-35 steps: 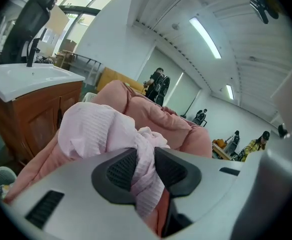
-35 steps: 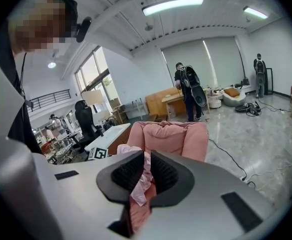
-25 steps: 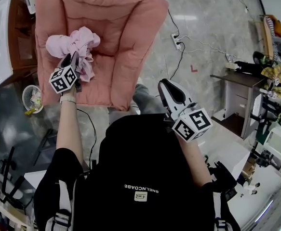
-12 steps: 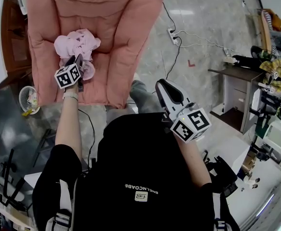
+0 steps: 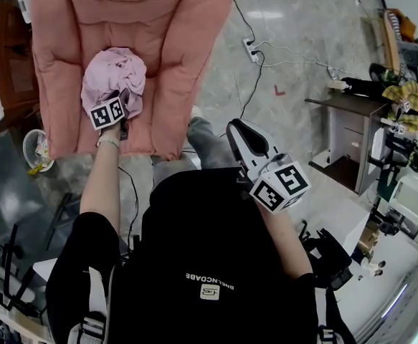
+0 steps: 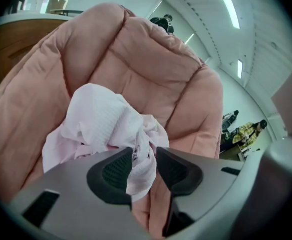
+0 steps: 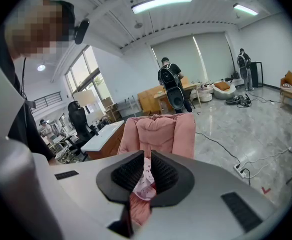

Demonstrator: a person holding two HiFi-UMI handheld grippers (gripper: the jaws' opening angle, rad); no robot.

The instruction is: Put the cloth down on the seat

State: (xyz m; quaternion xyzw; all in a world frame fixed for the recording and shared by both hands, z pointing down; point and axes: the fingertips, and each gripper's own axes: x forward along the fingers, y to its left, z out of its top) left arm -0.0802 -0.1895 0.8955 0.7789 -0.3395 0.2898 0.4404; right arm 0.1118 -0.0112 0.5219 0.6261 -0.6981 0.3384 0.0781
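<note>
Cloth bunched on the seat, left gripper on it

From my end, the pale pink bundle sits on the pink cushion. A fold of it runs down between the left fingers, which are partway closed and pinching it. The right gripper hangs by the person's chest, well apart from the cloth, jaws almost together on nothing.
</note>
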